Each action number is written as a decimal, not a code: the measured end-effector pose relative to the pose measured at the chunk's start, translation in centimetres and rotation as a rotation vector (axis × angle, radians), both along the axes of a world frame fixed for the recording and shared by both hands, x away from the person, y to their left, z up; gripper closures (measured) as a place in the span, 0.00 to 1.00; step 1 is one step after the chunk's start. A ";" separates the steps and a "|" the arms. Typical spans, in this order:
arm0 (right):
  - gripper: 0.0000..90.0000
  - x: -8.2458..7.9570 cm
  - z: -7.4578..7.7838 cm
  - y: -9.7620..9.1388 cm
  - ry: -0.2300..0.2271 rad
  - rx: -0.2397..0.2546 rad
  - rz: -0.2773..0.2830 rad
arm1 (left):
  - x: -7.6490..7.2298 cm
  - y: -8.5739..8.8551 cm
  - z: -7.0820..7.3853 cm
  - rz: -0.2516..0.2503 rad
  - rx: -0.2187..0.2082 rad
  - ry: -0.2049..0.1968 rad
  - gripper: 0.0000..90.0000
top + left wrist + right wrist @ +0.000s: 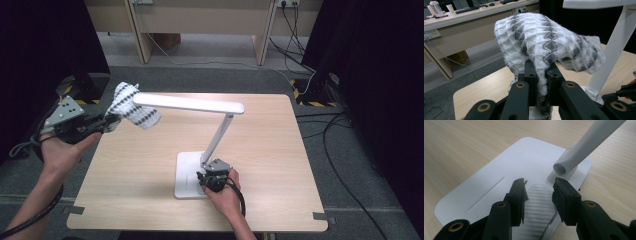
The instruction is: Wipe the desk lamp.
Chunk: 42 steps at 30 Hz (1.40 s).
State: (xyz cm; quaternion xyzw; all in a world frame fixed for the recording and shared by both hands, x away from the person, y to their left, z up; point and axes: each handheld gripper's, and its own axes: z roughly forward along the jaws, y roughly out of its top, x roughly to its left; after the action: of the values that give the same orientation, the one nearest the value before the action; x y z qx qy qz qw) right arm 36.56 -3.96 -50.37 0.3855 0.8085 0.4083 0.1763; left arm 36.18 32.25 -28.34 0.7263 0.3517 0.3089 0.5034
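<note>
The left gripper (541, 72) pinches a knit cloth (544, 42) beside the lamp (200, 105); the right gripper (539, 192) gapes over its base (486, 187) on the wooden table (150, 165).

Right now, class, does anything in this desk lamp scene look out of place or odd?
Yes. A knitted white and grey cloth is draped over the end of the lamp head, an odd place for fabric. The left gripper is pinching its lower edge. The lamp base sits flat; nothing looks spilled or broken.
</note>
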 end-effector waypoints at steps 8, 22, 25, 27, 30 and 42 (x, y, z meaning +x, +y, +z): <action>0.68 0.0 0.0 0.0 0.001 0.003 -0.002 | -0.1 -0.2 1.1 0.003 -0.022 -0.041 0.90; 0.68 0.0 0.0 0.0 0.002 0.002 -0.003 | -0.3 -0.8 2.8 -0.016 -0.047 -0.110 0.90; 0.68 0.0 0.0 0.0 0.001 0.002 -0.004 | -0.5 -0.8 3.3 -0.014 -0.059 -0.127 0.90; 0.68 0.0 0.0 0.0 0.000 0.001 -0.004 | -0.7 -0.8 3.5 -0.010 -0.062 -0.132 0.90; 0.68 0.0 0.0 0.0 0.001 0.000 -0.003 | -0.8 -0.9 3.9 -0.011 -0.074 -0.141 0.90; 0.68 0.0 0.0 0.0 0.000 0.000 -0.003 | -1.1 -2.2 5.0 -0.039 -0.070 -0.184 0.90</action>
State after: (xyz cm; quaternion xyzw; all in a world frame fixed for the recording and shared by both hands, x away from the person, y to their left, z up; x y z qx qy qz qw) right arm 36.55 -3.93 -50.37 0.3866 0.8080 0.4079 0.1769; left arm 35.06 30.03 -23.30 0.6834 0.3002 0.3521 0.5647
